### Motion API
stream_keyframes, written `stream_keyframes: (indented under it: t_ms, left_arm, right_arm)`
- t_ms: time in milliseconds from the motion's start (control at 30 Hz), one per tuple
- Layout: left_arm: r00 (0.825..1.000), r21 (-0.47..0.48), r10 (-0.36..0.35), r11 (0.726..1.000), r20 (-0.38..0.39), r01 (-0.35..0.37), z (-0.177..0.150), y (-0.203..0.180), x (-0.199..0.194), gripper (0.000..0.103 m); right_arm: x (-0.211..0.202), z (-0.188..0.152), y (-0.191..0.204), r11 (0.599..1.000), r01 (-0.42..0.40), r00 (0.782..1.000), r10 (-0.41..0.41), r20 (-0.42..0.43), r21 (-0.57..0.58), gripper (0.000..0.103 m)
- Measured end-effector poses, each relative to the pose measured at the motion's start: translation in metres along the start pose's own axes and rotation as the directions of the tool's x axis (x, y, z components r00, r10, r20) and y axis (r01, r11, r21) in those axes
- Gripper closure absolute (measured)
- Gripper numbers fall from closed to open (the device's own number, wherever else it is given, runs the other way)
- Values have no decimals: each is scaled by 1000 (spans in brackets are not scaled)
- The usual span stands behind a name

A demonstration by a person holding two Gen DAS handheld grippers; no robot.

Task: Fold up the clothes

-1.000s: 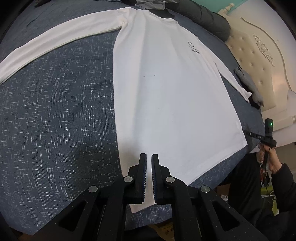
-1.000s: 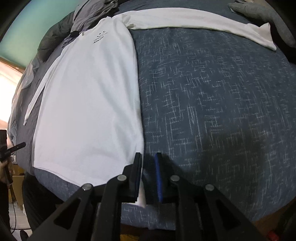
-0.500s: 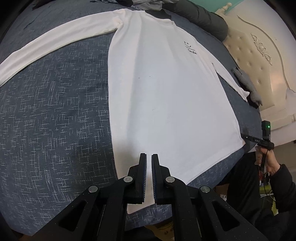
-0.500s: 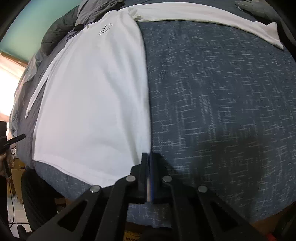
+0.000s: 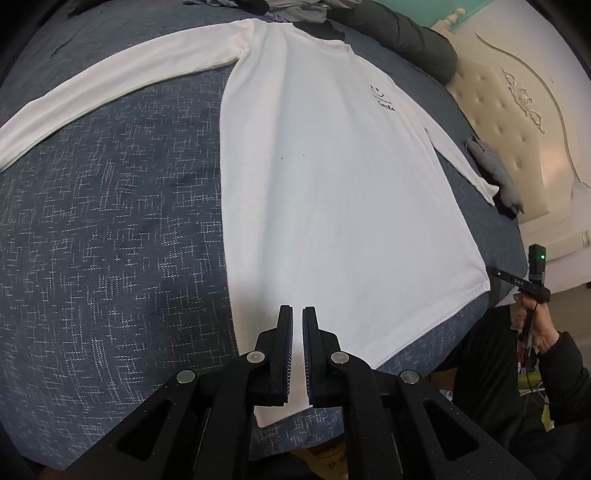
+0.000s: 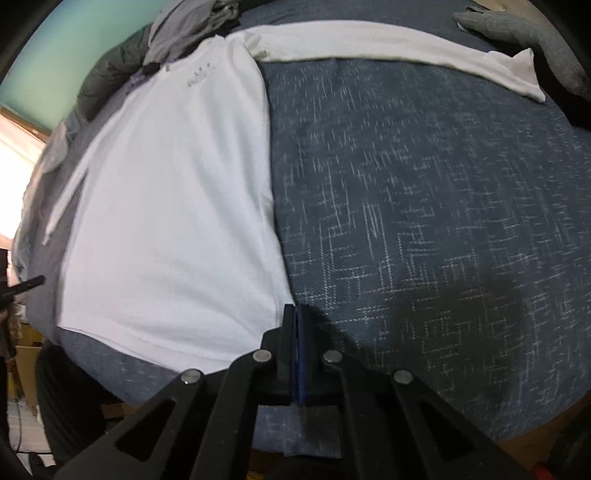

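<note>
A white long-sleeved shirt [image 5: 332,184] lies flat, front up, on a blue-grey bedspread [image 5: 110,240], sleeves spread to both sides. My left gripper [image 5: 297,314] sits over the hem near the shirt's bottom left corner. Its jaws are shut to a thin slit with white cloth in it. My right gripper [image 6: 295,308] is shut at the shirt's [image 6: 166,221] bottom right corner, with the side seam's edge running in between its pads. In the left wrist view that gripper's black tip [image 5: 493,274] touches the same corner, with a hand [image 5: 535,325] behind it.
A dark padded jacket [image 5: 406,33] and grey clothes [image 6: 177,33] lie beyond the collar. A grey garment [image 5: 495,173] rests by the cream tufted headboard [image 5: 517,110]. The bed's near edge runs just below both grippers, with a cardboard box [image 6: 22,369] on the floor.
The right gripper's jaws, apart around the hem corner a second ago, have come together on it. The left gripper has stayed shut in the same spot.
</note>
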State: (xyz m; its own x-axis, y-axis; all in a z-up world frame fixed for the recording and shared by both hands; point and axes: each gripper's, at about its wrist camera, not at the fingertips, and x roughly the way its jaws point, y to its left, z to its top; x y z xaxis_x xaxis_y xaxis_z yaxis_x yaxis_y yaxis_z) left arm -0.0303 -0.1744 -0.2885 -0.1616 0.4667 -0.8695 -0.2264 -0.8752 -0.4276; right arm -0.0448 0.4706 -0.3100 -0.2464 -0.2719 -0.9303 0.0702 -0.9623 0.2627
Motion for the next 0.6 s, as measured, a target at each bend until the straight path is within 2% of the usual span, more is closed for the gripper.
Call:
stream_keyframes:
  t_ms: [200,333,600]
  left_arm:
    - [1000,5,-4,1000,1,4,0,1,-5,98]
    - [1000,-4,1,1000,4,-1,-1,2,-4,98]
    - [1000,-14,6,1000,-7,-6,-2,5,0,98]
  right_arm:
    - [-6,3,8,998,52,999,-52,-14,-30,102]
    - [-22,0,2,1000,2,1000,-2,-20,22,102]
    - [-23,-12,24,1000,-22,998,21,-58,-13,102]
